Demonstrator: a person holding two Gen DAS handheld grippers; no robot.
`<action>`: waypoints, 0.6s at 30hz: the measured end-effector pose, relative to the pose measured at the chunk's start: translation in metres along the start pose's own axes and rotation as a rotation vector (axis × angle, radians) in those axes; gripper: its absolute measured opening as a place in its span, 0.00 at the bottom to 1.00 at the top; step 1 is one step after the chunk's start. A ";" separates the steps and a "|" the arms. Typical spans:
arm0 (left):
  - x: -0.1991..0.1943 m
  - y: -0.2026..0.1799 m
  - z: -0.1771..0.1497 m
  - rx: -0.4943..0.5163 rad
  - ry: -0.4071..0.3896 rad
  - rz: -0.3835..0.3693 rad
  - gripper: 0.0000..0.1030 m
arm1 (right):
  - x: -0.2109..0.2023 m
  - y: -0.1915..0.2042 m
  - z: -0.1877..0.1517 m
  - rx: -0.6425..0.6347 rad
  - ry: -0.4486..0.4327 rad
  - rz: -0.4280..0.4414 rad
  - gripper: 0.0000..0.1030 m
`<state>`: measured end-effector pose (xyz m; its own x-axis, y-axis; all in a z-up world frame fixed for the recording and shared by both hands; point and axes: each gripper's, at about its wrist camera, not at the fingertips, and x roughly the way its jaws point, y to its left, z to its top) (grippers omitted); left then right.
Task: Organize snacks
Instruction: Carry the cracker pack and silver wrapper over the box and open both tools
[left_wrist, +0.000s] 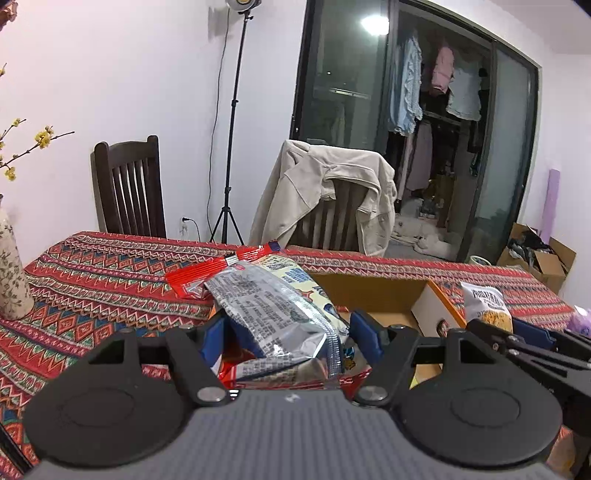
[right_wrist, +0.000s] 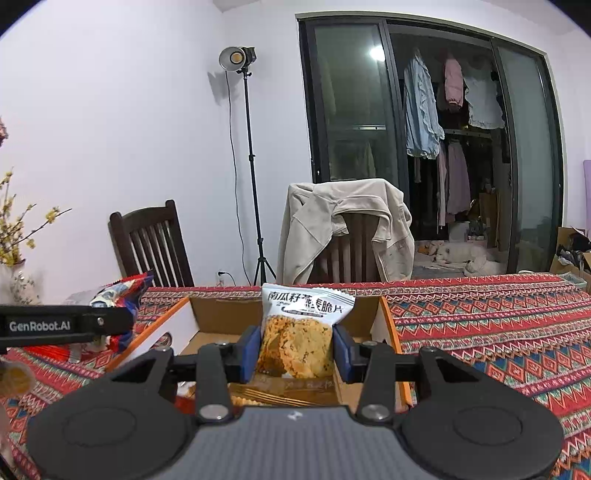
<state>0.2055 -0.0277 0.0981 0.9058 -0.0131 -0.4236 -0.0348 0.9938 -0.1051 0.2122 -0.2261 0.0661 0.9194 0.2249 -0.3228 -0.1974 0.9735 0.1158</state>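
Observation:
My left gripper (left_wrist: 288, 332) is shut on a bundle of snack bags (left_wrist: 273, 306), silver, red and cream, held at the left edge of the open cardboard box (left_wrist: 369, 291). My right gripper (right_wrist: 295, 349) is shut on a white crisp packet (right_wrist: 301, 332) with a picture of a golden cracker, held upright over the cardboard box (right_wrist: 221, 314). The packet (left_wrist: 485, 302) and right gripper also show at the right of the left wrist view. The left gripper and its bags (right_wrist: 118, 299) show at the left of the right wrist view.
The table has a red patterned cloth (right_wrist: 498, 332). A floral vase (left_wrist: 11, 280) with yellow flowers stands at the left. Two dark chairs (left_wrist: 127, 184) stand behind the table, one draped with a beige jacket (right_wrist: 343, 229). A light stand (right_wrist: 251, 166) stands by the wall.

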 end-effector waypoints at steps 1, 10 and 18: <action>0.007 -0.001 0.003 -0.007 0.001 0.005 0.69 | 0.005 0.000 0.002 -0.002 0.001 -0.003 0.40; 0.066 -0.006 0.013 -0.060 0.034 0.031 0.69 | 0.058 -0.009 0.010 0.026 0.025 -0.021 0.40; 0.103 0.002 -0.008 -0.055 0.070 0.076 0.69 | 0.093 -0.022 -0.007 0.036 0.067 -0.015 0.40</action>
<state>0.2950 -0.0282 0.0468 0.8677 0.0528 -0.4942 -0.1274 0.9847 -0.1185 0.3001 -0.2258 0.0272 0.8973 0.2137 -0.3864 -0.1704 0.9749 0.1436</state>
